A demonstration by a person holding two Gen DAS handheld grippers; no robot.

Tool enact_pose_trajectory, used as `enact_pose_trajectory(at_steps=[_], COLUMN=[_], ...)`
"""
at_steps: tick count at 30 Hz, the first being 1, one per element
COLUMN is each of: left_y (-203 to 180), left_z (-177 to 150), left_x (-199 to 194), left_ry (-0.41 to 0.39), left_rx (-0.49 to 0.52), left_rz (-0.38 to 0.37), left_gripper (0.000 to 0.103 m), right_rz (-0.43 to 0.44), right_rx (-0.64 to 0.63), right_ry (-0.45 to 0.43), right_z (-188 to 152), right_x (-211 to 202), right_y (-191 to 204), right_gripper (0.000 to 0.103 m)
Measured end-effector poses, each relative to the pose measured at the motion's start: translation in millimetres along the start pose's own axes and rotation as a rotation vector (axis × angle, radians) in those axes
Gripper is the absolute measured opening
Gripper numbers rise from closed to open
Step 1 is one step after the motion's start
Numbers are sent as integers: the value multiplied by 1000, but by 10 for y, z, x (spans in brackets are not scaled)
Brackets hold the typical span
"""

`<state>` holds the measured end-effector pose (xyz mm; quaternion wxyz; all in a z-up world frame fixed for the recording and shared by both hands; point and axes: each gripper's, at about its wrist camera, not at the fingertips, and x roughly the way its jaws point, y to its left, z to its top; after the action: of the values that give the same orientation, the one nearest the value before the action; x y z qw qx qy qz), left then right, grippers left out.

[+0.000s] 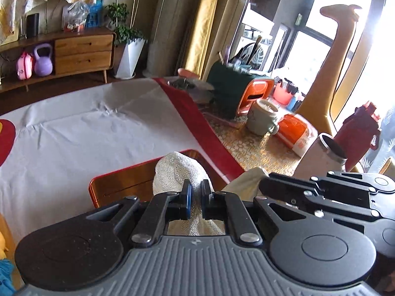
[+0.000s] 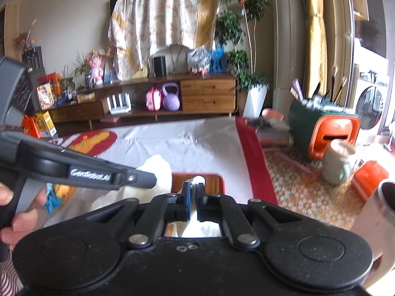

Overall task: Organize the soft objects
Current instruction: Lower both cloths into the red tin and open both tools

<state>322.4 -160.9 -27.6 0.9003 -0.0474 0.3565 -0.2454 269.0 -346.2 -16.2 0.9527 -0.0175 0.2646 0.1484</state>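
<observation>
My left gripper (image 1: 195, 192) is shut on a white knitted cloth (image 1: 177, 170) and holds it over a red-rimmed wooden tray (image 1: 123, 185) on the white tablecloth. My right gripper (image 2: 194, 192) is shut on the same white cloth (image 2: 197, 180), just above the tray (image 2: 214, 180). The two grippers are side by side: the right one shows at the right of the left wrist view (image 1: 321, 192), and the left one shows at the left of the right wrist view (image 2: 98, 172). More of the cloth (image 2: 158, 170) bulges behind the left gripper.
A white tablecloth (image 1: 86, 128) with a red border covers the table. To the right stand a green mug (image 1: 263, 119), an orange packet (image 1: 296, 133), a white tumbler (image 1: 323, 157), a red bottle (image 1: 360, 133) and an orange-fronted bin (image 1: 254, 96). A blue and yellow soft item (image 2: 55, 194) lies at left.
</observation>
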Motion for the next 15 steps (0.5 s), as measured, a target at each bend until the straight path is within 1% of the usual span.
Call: enact_pose_trajectory(at_steps=[7, 11, 15], left_y=[122, 158, 198], left_z=[-84, -153, -239], left_x=[473, 662, 818], left_ry=[75, 121, 173], left_rx=[6, 11, 7], left_rz=[41, 50, 63], left_gripper=[8, 8, 8], right_rz=[35, 48, 61], right_rx=[-30, -56, -73], right_ry=[98, 137, 178], right_z=[-229, -321, -393], right_x=[300, 413, 496], right_y=[55, 125, 170], right_gripper=[4, 4, 7])
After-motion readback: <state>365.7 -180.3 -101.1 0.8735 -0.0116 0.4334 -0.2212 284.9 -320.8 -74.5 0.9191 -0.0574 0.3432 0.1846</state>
